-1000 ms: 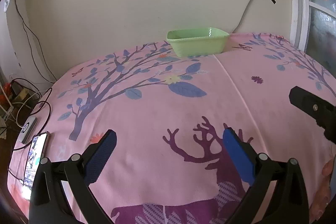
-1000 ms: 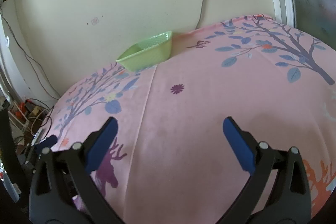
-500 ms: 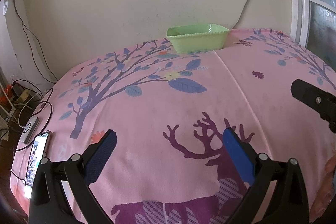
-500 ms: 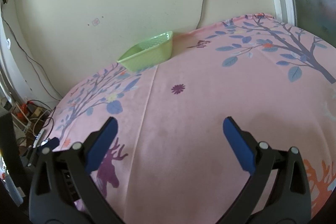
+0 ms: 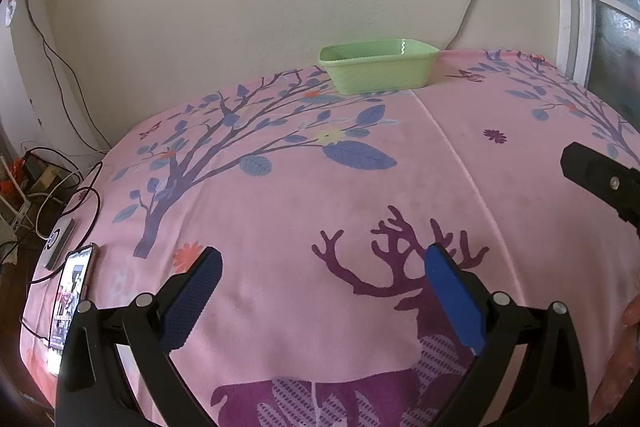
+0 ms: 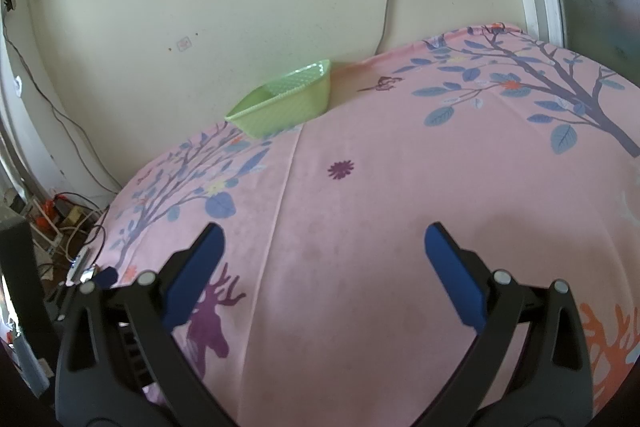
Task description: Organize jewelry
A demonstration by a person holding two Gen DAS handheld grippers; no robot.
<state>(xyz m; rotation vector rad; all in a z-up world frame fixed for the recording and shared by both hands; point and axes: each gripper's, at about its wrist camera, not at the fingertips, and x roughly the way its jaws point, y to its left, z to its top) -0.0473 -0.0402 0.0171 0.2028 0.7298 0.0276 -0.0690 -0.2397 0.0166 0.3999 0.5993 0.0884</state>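
We see a table draped in a pink cloth (image 5: 320, 195) printed with blue-leaved trees and purple deer. A pale green basket (image 5: 378, 73) sits on it at the far edge, against the wall. Well to the left of the basket, at the cloth's near-left edge, a phone (image 5: 72, 291) lies screen-up, a small grey device (image 5: 60, 237) just behind it.

Pale green tray (image 5: 380, 73). Pink cloth (image 5: 312, 195) on tabletop, blue-leaf tree and purple deer print. Black grippers, blue fingers (image 6: 194, 273).

Basket (image 5: 379, 71) sits on tablecloth's (image 5: 320, 195) far edge.
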